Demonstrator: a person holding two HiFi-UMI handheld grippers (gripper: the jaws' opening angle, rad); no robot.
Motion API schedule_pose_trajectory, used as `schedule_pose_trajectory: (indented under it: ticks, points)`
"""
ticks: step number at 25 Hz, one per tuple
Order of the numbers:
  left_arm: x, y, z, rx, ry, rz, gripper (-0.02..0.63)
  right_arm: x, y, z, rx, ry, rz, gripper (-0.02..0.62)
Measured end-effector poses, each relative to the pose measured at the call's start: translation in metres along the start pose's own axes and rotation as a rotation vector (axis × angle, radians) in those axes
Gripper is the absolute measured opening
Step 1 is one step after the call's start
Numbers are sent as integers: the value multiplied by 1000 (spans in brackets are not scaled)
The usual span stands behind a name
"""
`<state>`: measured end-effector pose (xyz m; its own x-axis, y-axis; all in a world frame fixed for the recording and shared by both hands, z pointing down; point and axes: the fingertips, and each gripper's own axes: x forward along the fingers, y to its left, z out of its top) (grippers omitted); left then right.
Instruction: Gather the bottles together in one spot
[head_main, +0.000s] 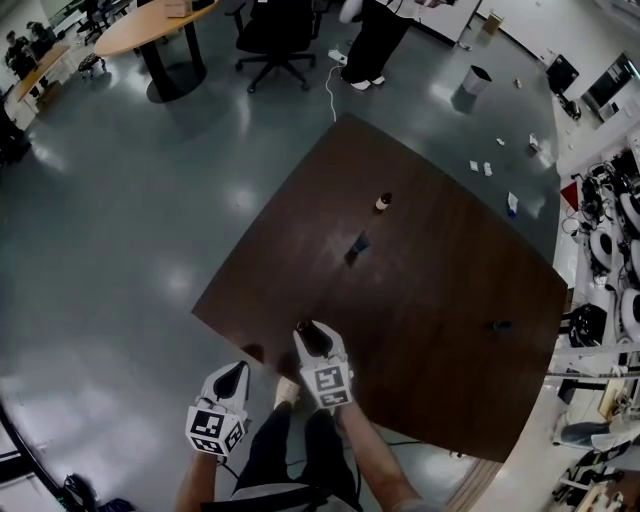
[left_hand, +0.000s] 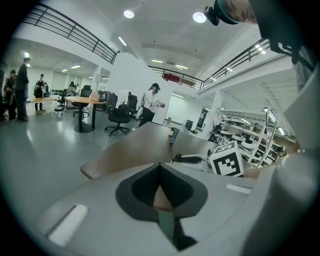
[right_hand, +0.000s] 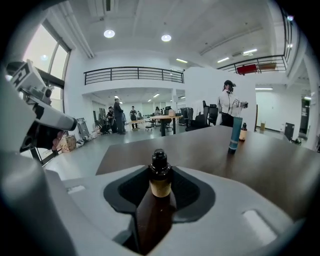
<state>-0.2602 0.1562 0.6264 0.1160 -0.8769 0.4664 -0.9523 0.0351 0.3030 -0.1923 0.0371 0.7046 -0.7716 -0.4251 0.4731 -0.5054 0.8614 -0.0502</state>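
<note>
A brown bottle (right_hand: 156, 200) with a black cap stands between the jaws of my right gripper (right_hand: 159, 169), which is shut on it over the near corner of the dark brown table (head_main: 430, 300). In the head view this right gripper (head_main: 312, 332) sits just inside the table's edge. My left gripper (head_main: 236, 368) hangs beside it, off the table to the left, jaws shut and empty (left_hand: 160, 167). Mid-table stand a blue tube (head_main: 358, 243) (right_hand: 235, 134) and a small brown bottle (head_main: 383, 202) (right_hand: 243, 132). Another dark bottle (head_main: 500, 325) lies far right.
Grey floor surrounds the table. A black office chair (head_main: 272, 40), a round wooden table (head_main: 150, 30), a standing person (head_main: 372, 40) and a waste bin (head_main: 472, 80) are beyond it. Shelves with equipment (head_main: 610, 250) line the right side.
</note>
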Motion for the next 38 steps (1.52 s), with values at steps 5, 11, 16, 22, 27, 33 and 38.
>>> schedule_pose_trajectory:
  ticks: [5, 11, 16, 22, 27, 33, 38]
  points:
    - [3, 5, 1, 0, 6, -1, -2, -1, -4, -2, -6, -7, -20, 133]
    - [4, 0, 8, 16, 11, -22, -2, -20, -18, 4, 16, -45, -71, 132]
    - [15, -19, 11, 40, 18, -63, -2, -47, -47, 4, 43, -61, -149, 132]
    - [32, -48, 18, 68, 23, -123, -2, -80, -84, -5, 77, -58, -248, 132]
    - [46, -72, 21, 96, 31, -167, -2, -109, -110, -14, 100, -59, -311, 132]
    - [58, -90, 25, 121, 44, -204, -2, -134, -133, -26, 120, -54, -379, 132]
    - [69, -102, 27, 135, 56, -225, -2, -146, -151, -32, 144, -56, -420, 132]
